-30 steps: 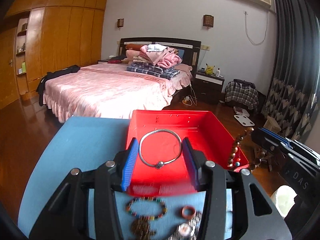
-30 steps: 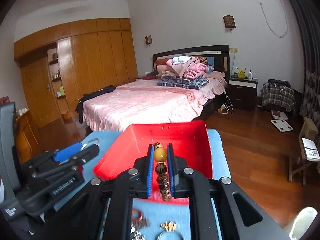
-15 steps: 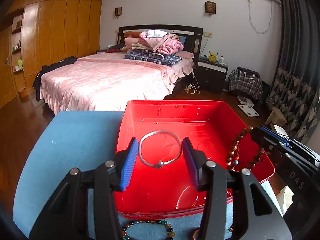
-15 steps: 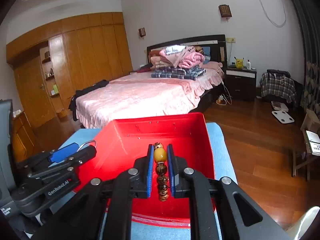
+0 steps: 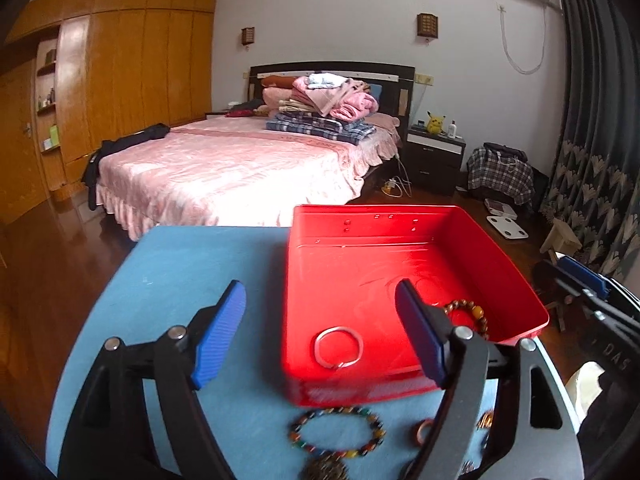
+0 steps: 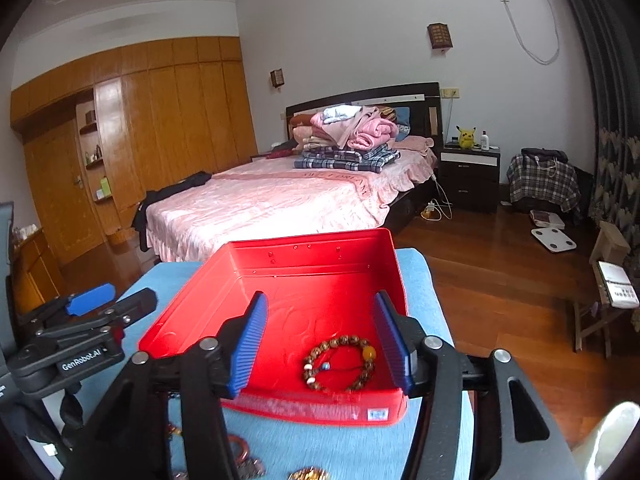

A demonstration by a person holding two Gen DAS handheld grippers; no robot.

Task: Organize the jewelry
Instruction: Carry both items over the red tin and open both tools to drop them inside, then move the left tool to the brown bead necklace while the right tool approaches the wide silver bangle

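A silver bangle point(image 5: 315, 347) lies flat on the floor of the red tray point(image 5: 376, 216), near its front wall. My left gripper point(image 5: 319, 292) hangs above it, its jaws opening wide and the blue pads clear of the bangle. A brown beaded bracelet point(image 6: 340, 340) with an amber bead lies in the tray's point(image 6: 312, 256) front right corner. Over the bracelet point(image 5: 476, 312), my right gripper point(image 6: 320, 300) has its jaws opening, with nothing touching the pads. Each gripper shows in the other's view: the right point(image 5: 580, 284) and the left point(image 6: 92, 300).
The tray stands on a blue-covered table point(image 5: 192, 264). In front of the tray lie a multicoloured bead bracelet point(image 5: 338, 430), a copper ring point(image 5: 422, 432) and a dark pendant point(image 5: 326, 470). Beyond the table's far edge are wood floor and a pink bed point(image 5: 240, 172).
Both grippers have opened and let go. The silver bangle and the brown beaded bracelet have dropped from between the pads onto the tray floor. Both hands came slightly lower.
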